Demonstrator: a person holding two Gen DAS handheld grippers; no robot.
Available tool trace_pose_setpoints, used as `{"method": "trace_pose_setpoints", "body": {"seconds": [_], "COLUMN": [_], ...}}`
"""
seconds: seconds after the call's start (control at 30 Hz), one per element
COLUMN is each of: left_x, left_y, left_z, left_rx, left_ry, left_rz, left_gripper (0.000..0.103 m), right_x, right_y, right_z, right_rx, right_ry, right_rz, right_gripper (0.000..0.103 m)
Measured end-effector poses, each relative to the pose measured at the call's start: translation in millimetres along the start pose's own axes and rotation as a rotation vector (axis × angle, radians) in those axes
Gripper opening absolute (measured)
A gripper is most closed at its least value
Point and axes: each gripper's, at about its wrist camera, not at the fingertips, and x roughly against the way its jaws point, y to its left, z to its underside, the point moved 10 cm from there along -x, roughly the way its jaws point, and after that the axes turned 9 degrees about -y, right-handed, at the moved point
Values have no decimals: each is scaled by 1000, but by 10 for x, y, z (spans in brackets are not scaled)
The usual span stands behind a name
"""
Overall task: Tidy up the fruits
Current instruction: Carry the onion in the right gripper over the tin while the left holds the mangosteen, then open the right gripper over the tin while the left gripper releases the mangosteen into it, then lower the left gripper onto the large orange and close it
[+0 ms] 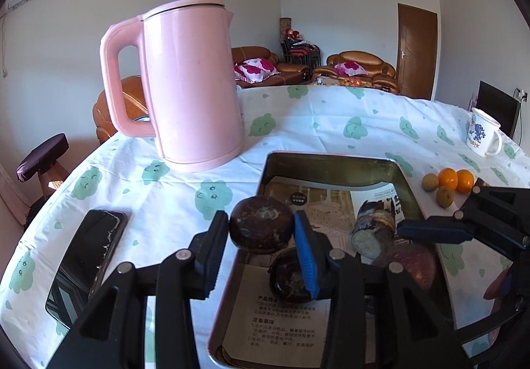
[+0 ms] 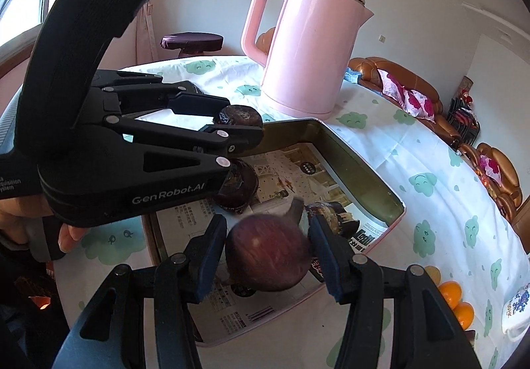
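Room: living room with brown sofas behind a round table [image 1: 331, 124] under a white cloth printed with green clouds.
Landmark: I place everything against the metal tray [image 1: 334, 159], lined with printed paper, in the middle of that table.
Left gripper [image 1: 261, 230]: I have it over the tray's near-left corner, jaws set either side of a dark round fruit [image 1: 261, 225]. The blue pad touches one flank; on the other side I can't tell whether the pad is in contact, so I can't call the hold firm.
Right gripper [image 2: 266, 253]: over the tray's near side, with a reddish apple [image 2: 270, 253] between its jaws. A thin gap shows at the left pad and the apple is smeared by motion, so I read it as let go rather than held.
Inside the tray: another dark fruit [image 2: 240, 185] and a cut, pale-faced piece [image 1: 372, 231] toward the centre.
Outside the tray: small oranges [image 1: 455, 180] to its right beside a mug [image 1: 483, 133] — pink kettle [image 1: 192, 84] behind, phone [image 1: 86, 263] to the left.
Risk 1: the apple could roll onto the fruit already lying there, since it is round and the paper is smooth.
Risk 2: the dark fruit hangs above the tray's rim — a slack hold could drop it on the edge and send it onto the cloth.
Risk 3: my two grippers are close together over the tray and could collide.
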Motion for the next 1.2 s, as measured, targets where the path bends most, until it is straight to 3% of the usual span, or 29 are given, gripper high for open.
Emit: {"method": "trace_pose_setpoints", "body": {"seconds": [0.17,0.37,0.63,0.83,1.2], "left_x": [122,329,468,326,-44], "left_y": [3,-183,-1033,-1690,-2628], "left_z": [-56,-224,-351,-286,-51], "left_rx": [21,41,-53,-136,-183], "left_ry": [-33,-91,-127,-81,72], "left_rz": [-1,26,133,195,342], "left_gripper": [67,71,78,78,78], "right_x": [191,644,1246,1573,1745], "right_y": [-77,-426,-1362,-1863,-2170], "right_z": [-22,200,751,1085,1430], "right_rx": [-18,-49,-190,-316,-418], "right_ry": [-41,-76,-53,-59,-58], "right_rz": [31,121,338,451,479], "right_gripper": [64,65,65,66,66]}}
